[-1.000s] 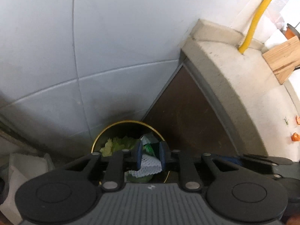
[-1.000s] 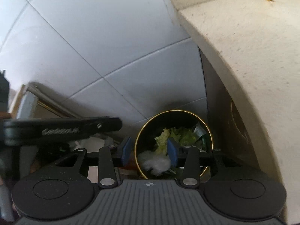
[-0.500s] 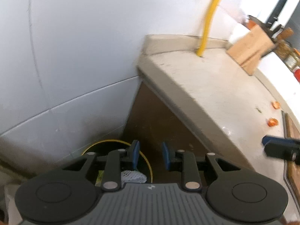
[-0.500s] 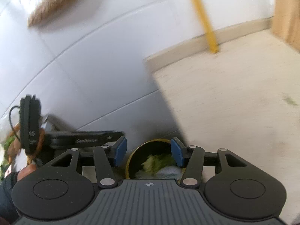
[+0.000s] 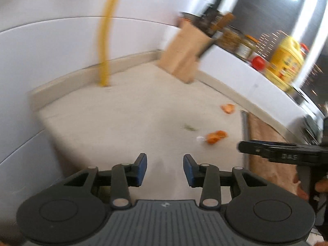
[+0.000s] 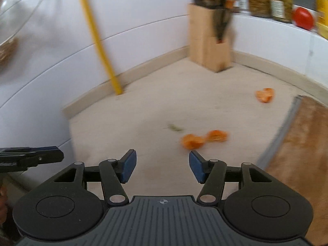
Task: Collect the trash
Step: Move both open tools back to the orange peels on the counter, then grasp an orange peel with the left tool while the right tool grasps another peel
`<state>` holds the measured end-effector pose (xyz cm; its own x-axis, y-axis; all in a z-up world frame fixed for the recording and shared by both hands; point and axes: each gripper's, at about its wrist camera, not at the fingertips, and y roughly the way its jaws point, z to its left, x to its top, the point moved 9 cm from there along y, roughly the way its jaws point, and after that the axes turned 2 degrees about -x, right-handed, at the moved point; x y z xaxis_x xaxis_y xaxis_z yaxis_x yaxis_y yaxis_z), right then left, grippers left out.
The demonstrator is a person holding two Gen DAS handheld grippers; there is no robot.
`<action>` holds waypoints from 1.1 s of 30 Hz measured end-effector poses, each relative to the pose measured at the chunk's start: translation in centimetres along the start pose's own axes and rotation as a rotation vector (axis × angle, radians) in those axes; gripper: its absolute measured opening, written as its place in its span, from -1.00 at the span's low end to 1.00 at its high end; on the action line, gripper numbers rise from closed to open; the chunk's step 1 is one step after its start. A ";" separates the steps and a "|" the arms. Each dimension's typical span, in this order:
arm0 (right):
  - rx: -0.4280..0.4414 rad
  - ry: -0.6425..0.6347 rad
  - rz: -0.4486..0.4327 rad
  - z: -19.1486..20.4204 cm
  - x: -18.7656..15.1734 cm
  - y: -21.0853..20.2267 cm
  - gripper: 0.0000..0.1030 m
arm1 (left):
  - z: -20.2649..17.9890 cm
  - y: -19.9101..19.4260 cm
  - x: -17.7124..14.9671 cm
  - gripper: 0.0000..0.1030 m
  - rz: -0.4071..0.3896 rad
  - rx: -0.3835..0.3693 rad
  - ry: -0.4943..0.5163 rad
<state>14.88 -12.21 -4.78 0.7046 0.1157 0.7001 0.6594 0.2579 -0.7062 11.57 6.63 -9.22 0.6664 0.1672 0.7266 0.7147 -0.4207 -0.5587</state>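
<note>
Orange peel scraps (image 6: 203, 138) lie on the beige counter (image 6: 143, 106), with another orange scrap (image 6: 264, 95) farther right and a small green bit (image 6: 174, 127) between. The same scraps show in the left wrist view, near (image 5: 216, 136) and far (image 5: 228, 108). My left gripper (image 5: 165, 170) is open and empty over the counter's near edge. My right gripper (image 6: 162, 167) is open and empty, just short of the near orange scraps. The trash bin is out of view.
A wooden knife block (image 6: 209, 41) stands at the back corner. A yellow pipe (image 6: 98, 47) rises from the counter by the tiled wall. A wooden cutting board (image 6: 303, 147) lies at the right. Jars (image 6: 270, 0), a tomato (image 6: 303, 17) and a yellow bottle (image 5: 287, 63) sit on a shelf.
Both grippers have swung up from the bin below the counter to face the counter top. The left gripper let go of a white netted scrap and opened.
</note>
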 end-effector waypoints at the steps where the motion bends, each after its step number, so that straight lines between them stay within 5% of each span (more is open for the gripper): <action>1: -0.013 -0.001 -0.004 -0.8 0.2 0.1 0.26 | -1.1 0.9 0.3 -0.33 0.010 -0.015 0.017; 8: -0.058 -0.065 -0.009 -5.1 1.1 1.8 0.14 | -7.5 7.1 1.9 -0.33 0.076 -0.057 0.160; 14: -0.009 -0.099 0.018 -6.8 1.7 3.9 0.11 | -10.2 11.5 1.7 -0.33 0.132 -0.058 0.232; 26: 0.084 -0.218 0.072 -6.8 2.3 7.7 -0.04 | -10.1 16.4 0.9 -0.33 0.230 -0.035 0.264; 33: 0.092 -0.208 0.111 -7.2 2.0 8.4 -0.22 | -11.1 17.4 1.0 -0.33 0.211 -0.013 0.373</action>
<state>23.74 -16.70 -10.08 0.6959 0.3401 0.6325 0.5478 0.3181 -0.7738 22.31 -10.37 -13.76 0.6739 -0.2567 0.6927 0.5665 -0.4222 -0.7076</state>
